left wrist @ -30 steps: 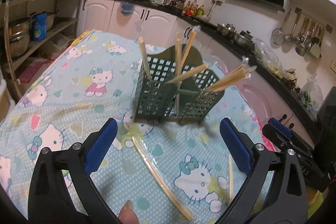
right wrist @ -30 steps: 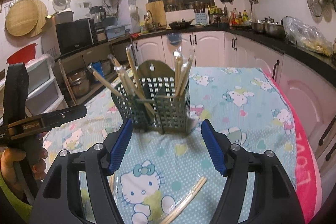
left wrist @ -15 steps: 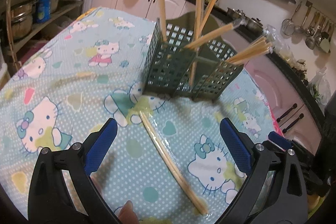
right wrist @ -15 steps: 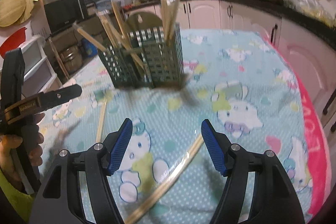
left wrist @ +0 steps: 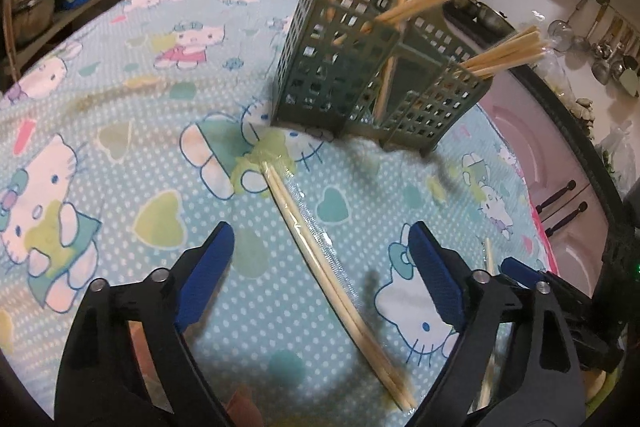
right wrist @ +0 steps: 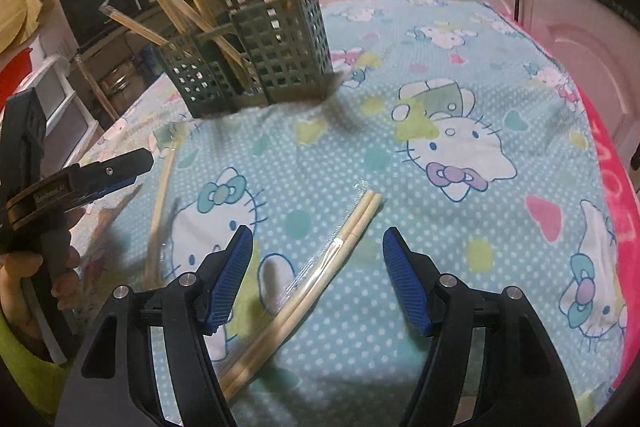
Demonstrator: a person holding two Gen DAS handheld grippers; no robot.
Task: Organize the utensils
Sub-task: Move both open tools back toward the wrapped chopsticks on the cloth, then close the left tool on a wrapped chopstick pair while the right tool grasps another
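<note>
Basically we have both grippers spread wide and holding nothing, each low over a wrapped chopstick pair on the cloth point(right wrist: 460, 75). Our left gripper point(left wrist: 320, 267) straddles the left pair point(left wrist: 320, 247), which runs diagonally from near the caddy's point(left wrist: 332, 75) base back toward us, passing between the blue pads point(left wrist: 208, 263) without touching either. Our right gripper point(right wrist: 318, 275) sits over the right pair point(right wrist: 320, 267), also between the pads, the thick ends pointing away toward the caddy and the shiny wrapper loose around the near half. The caddy stands upright further back with several pairs already leaning out of its compartments at messy angles. Risks as we judge them: the pairs lie flat on soft cloth, so closing could pinch fabric along with the sticks, or catch only the slippery wrapper and let the sticks slide out on the lift. The left pair crosses the gap at an angle, so a squeeze may roll or twist it instead of seating it. Grabbing near one end would make the long pair droop and swing. Later, dropping in among the splayed sticks could knock them or tip the light caddy. Both grippers sit close together, so a bump is possible.
</note>
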